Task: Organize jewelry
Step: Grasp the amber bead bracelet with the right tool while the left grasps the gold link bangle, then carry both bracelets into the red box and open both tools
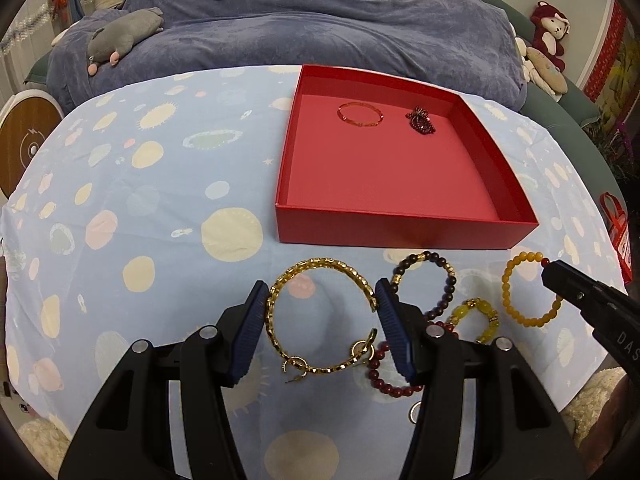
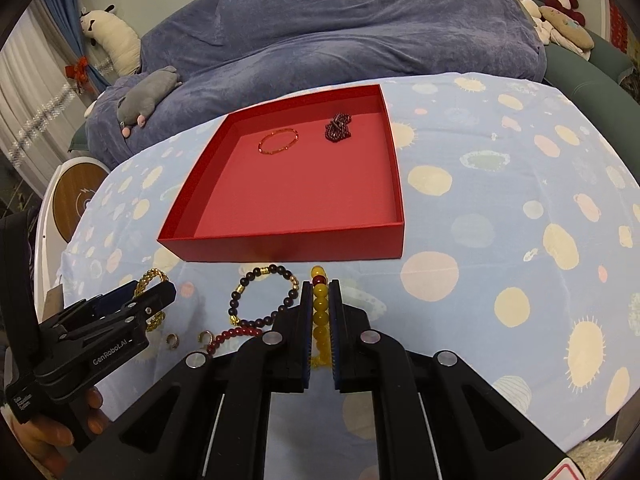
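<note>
A red open box sits on the spotted cloth and holds a thin orange bangle and a dark red bead bundle. My left gripper is open, its jaws on either side of a gold chain bracelet lying on the cloth. My right gripper is shut on a yellow bead bracelet. A dark bead bracelet, a yellow-green one and a red one lie near.
Small gold rings lie on the cloth by the left gripper. A sofa under a blue-purple blanket is behind the table, with a grey plush toy. A round wooden-topped device stands at the left.
</note>
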`<state>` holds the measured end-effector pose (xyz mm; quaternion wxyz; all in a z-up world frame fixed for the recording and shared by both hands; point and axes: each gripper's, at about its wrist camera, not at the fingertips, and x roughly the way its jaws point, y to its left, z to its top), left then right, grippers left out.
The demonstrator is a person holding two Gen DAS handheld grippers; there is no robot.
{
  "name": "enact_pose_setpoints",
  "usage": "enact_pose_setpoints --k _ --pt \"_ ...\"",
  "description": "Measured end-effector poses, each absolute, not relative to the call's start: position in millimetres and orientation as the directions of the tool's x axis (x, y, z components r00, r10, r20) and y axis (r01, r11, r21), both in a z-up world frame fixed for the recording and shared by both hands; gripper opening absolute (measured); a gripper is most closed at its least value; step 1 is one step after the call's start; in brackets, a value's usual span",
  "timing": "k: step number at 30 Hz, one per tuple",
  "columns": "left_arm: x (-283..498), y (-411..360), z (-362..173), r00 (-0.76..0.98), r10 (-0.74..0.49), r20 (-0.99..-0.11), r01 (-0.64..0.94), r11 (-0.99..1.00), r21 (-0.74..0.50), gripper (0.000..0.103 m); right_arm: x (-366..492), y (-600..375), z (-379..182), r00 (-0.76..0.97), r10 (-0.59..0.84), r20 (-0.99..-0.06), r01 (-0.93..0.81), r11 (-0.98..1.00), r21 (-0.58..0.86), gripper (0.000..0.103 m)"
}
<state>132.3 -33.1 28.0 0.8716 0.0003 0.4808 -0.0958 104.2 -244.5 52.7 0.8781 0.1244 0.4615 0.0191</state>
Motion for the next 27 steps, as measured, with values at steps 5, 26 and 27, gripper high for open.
enact_pose_setpoints --k 5,26,27 --pt "140.8 -40.4 61.0 0.539 -0.201 -0.818 0.224 0.970 -0.090 0.053 118.5 -247.2 86.6 0.619 0.143 -0.772 0.042 0.976 0.215 0.007" --pt "322.0 -103.9 40.7 0.561 -0.155 -0.813 0.209 0.977 -0.041 0.053 302.2 -263.4 63.1 0.609 0.173 -0.774 0.028 0.971 0.239 0.007" --pt "325.8 -105.2 36.4 0.557 -0.152 -0.817 0.208 0.977 -0.040 0.053 305.0 -264.4 57.5 0.602 0.170 -0.780 0.033 0.971 0.238 0.007"
